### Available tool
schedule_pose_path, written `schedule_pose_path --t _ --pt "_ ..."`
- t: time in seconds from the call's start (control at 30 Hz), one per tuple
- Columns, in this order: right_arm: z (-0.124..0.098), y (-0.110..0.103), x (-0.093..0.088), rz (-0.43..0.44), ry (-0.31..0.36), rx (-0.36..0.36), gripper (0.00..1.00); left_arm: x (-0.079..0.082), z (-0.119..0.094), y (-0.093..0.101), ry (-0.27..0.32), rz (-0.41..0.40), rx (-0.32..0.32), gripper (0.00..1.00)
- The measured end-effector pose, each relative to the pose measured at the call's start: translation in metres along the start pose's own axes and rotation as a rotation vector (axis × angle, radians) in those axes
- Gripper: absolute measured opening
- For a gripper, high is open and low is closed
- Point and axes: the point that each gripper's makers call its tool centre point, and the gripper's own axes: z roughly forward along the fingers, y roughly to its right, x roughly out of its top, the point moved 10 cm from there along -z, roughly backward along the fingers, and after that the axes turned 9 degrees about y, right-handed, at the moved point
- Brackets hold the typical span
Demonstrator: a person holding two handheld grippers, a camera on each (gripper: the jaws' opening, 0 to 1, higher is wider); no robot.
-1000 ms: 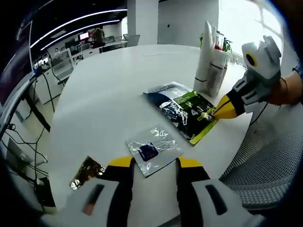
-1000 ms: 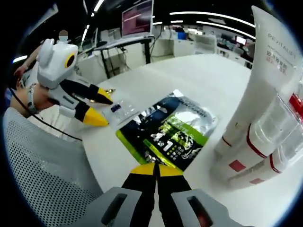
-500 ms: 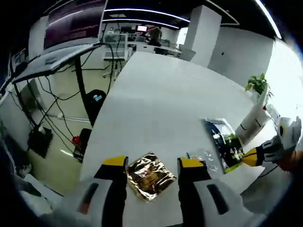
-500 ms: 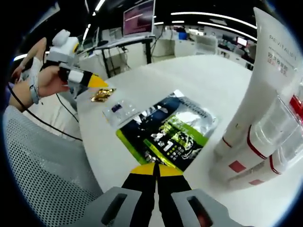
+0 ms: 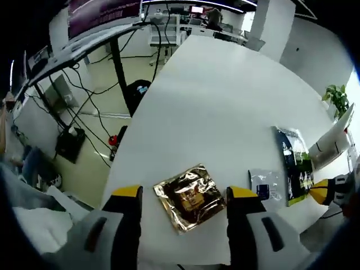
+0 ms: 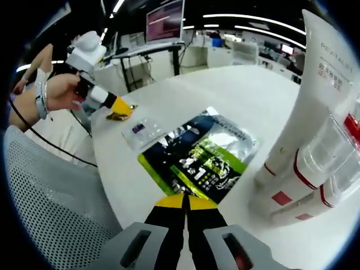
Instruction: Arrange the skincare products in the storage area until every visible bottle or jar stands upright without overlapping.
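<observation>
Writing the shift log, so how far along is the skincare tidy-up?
Done: the white tubes stand upright at the table's right. In hand: the left hand-held gripper is open around the gold sachet, not yet closed; the right hand-held gripper is shut at the edge of the green-and-black pouch. Left: that pouch, the clear sachet and the gold one all lie flat.

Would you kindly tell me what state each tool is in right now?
Left tool: open, jaws either side of the gold sachet, holding nothing.
Right tool: shut at the green pouch's edge.
</observation>
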Motion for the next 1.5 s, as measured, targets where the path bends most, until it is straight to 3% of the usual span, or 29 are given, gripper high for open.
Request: schedule_pose_path --t 0.03,0.13,0.37,0.5,0.57,0.67,0.8,0.93,1.0,1.13,1.37,1.5 --pt "0.000 0.000 0.000 -0.001 0.000 0.001 0.00 0.003 0.003 -0.002 0.048 -0.022 0.002 0.61" --pt "0.000 0.000 0.000 -0.003 0.000 0.002 0.00 0.003 0.002 0.001 0.079 0.008 -0.035 0.44" --pt "0.000 0.001 -0.001 -0.029 0.002 0.010 0.00 -0.002 0.000 -0.004 0.107 -0.017 -0.061 0.43" --pt "-0.001 0.001 0.000 -0.010 -0.004 0.025 0.00 0.002 -0.005 -0.005 0.168 -0.076 -0.112 0.42" --pt "-0.003 0.001 0.003 0.035 -0.005 0.047 0.05 0.005 -0.009 -0.002 0.226 -0.090 -0.152 0.42" --pt "-0.008 0.002 0.014 0.107 0.125 0.065 0.05 0.008 -0.014 0.003 0.298 -0.085 -0.232 0.41" --pt "-0.019 0.002 0.033 0.272 0.272 0.122 0.05 0.011 -0.025 0.022 0.345 -0.040 -0.413 0.41" --pt "-0.027 -0.001 0.048 0.462 0.389 0.240 0.10 0.018 -0.040 0.049 0.387 -0.077 -0.619 0.41" --pt "-0.028 -0.004 0.051 0.548 0.423 0.278 0.13 0.019 -0.044 0.060 0.398 -0.033 -0.667 0.41" --pt "-0.026 -0.006 0.048 0.639 0.404 0.323 0.14 0.017 -0.046 0.075 0.400 0.052 -0.720 0.41" --pt "-0.023 -0.003 0.042 0.792 0.395 0.364 0.16 0.013 -0.050 0.089 0.403 0.084 -0.778 0.41" --pt "-0.019 -0.005 0.042 0.804 0.373 0.377 0.07 0.011 -0.052 0.095 0.402 0.106 -0.800 0.42"
